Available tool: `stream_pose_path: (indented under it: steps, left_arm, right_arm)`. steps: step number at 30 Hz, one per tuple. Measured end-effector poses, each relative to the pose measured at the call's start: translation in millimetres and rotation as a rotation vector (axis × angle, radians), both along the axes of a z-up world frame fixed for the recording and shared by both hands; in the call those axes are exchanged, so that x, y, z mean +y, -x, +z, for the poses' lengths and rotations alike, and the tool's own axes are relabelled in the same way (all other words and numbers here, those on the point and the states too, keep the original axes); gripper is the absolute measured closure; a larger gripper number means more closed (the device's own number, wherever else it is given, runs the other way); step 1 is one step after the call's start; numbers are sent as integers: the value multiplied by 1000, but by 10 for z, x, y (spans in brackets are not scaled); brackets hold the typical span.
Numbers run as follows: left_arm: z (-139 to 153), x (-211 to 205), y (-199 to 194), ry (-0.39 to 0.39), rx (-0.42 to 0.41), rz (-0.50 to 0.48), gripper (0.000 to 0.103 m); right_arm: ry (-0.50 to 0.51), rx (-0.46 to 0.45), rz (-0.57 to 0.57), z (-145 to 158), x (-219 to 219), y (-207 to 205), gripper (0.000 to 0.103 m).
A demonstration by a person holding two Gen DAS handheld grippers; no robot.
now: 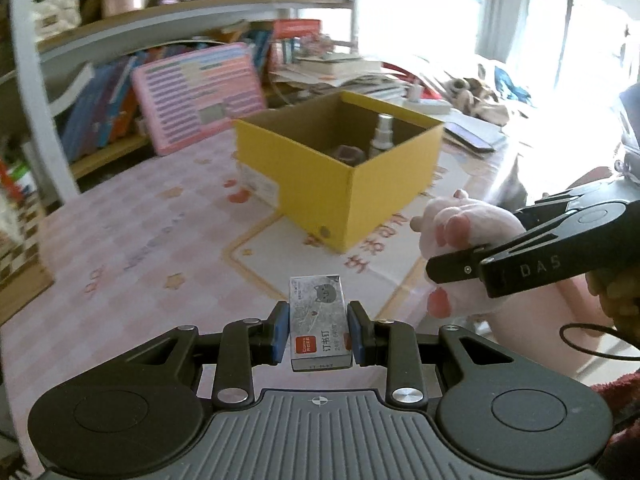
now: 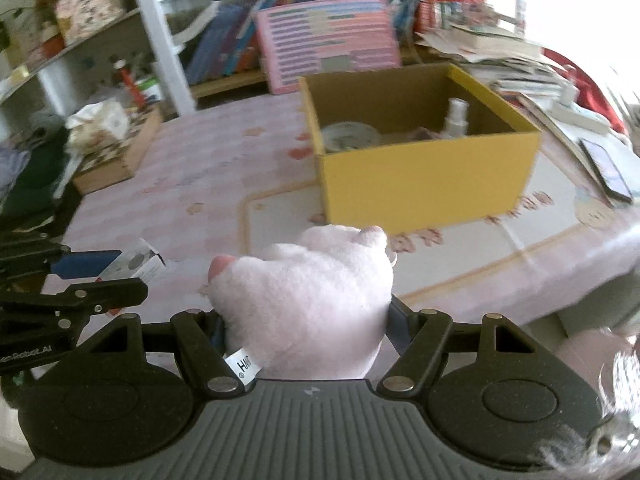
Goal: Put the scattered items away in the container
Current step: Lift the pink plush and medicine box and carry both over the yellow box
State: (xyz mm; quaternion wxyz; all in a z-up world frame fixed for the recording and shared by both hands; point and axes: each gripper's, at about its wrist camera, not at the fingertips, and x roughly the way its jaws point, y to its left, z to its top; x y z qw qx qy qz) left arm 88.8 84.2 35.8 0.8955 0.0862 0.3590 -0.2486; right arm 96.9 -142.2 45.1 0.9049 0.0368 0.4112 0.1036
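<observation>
My left gripper [image 1: 319,334] is shut on a small grey box of staples [image 1: 319,322] and holds it above the pink tablecloth, short of the yellow cardboard box [image 1: 316,184]. My right gripper [image 2: 306,320] is shut on a pink plush paw toy [image 2: 308,300]; the toy also shows in the left wrist view [image 1: 464,236], to the right of the staples. The yellow box [image 2: 424,184] stands open and holds a small spray bottle [image 2: 456,118], a round tin [image 2: 350,136] and a dark item [image 1: 350,154]. In the right wrist view the left gripper [image 2: 100,276] with the staples box [image 2: 138,264] is at far left.
A pink keyboard-like board [image 1: 200,92] leans against a bookshelf behind the box. Stacked books and papers [image 1: 340,72] lie at the back right. A phone [image 2: 608,172] lies right of the box. A wooden tray with tissues [image 2: 112,148] sits at the table's left edge.
</observation>
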Motion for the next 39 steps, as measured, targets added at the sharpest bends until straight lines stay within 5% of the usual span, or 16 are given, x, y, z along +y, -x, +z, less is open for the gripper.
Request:
stream_pose_path:
  steps: [21, 39]
  left_arm:
    - [0, -1116, -513, -42, 14, -179, 74]
    - [325, -1575, -1481, -105, -169, 24, 74]
  right_arm:
    - [-48, 32, -142, -149, -1082, -285, 33]
    - [-87, -172, 35, 313, -1546, -1535, 33]
